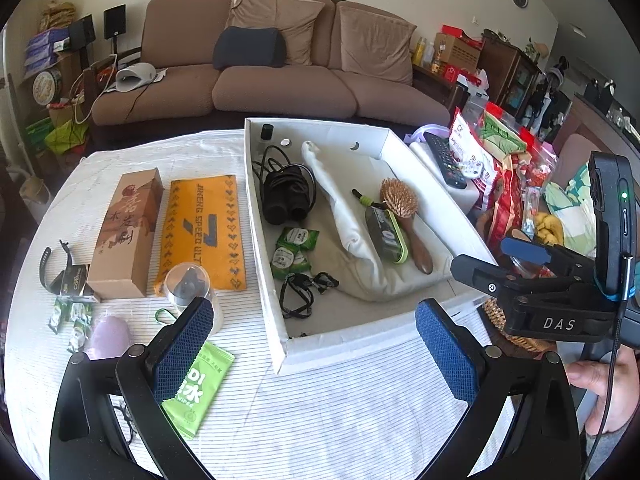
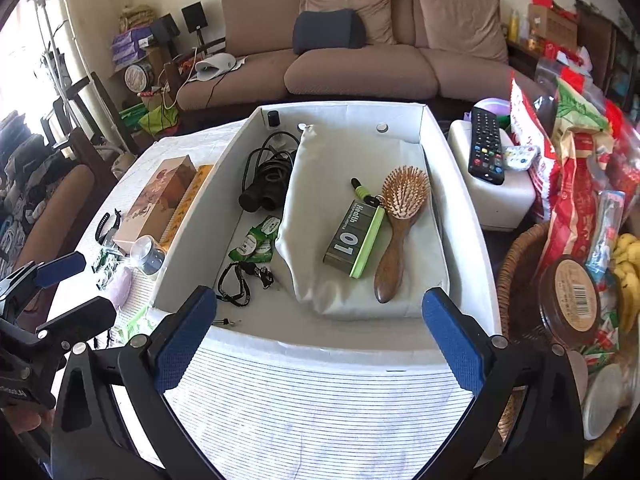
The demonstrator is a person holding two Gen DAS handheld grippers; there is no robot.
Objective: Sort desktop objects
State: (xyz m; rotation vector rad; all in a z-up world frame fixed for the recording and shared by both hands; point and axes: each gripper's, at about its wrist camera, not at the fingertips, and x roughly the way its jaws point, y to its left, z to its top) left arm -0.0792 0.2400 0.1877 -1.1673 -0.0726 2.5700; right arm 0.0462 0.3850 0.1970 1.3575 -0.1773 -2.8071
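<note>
A white box (image 1: 280, 344) (image 2: 192, 224) on the striped tablecloth holds a wooden hairbrush (image 1: 404, 216) (image 2: 400, 220), a green-edged case (image 1: 386, 234) (image 2: 354, 238), black binoculars (image 1: 286, 196) (image 2: 264, 188), green wipe packets (image 1: 294, 246) (image 2: 258, 242) and a black strap (image 1: 300, 296) (image 2: 236, 282). Left of the box lie a green wipes pack (image 1: 198, 388), a brown carton (image 1: 126, 232), an orange towel (image 1: 204, 224) and a clear cup (image 1: 188, 284). My left gripper (image 1: 314, 348) is open and empty above the cloth. My right gripper (image 2: 320, 336) is open and empty at the box's near wall.
A remote (image 2: 486, 146) lies on a white block right of the box. Snack bags (image 2: 568, 168), a wicker basket (image 2: 516, 256), a jar (image 2: 572, 300) and bananas (image 2: 628, 264) crowd the right. A watch band (image 1: 50, 266) and a purple item (image 1: 110, 336) lie far left.
</note>
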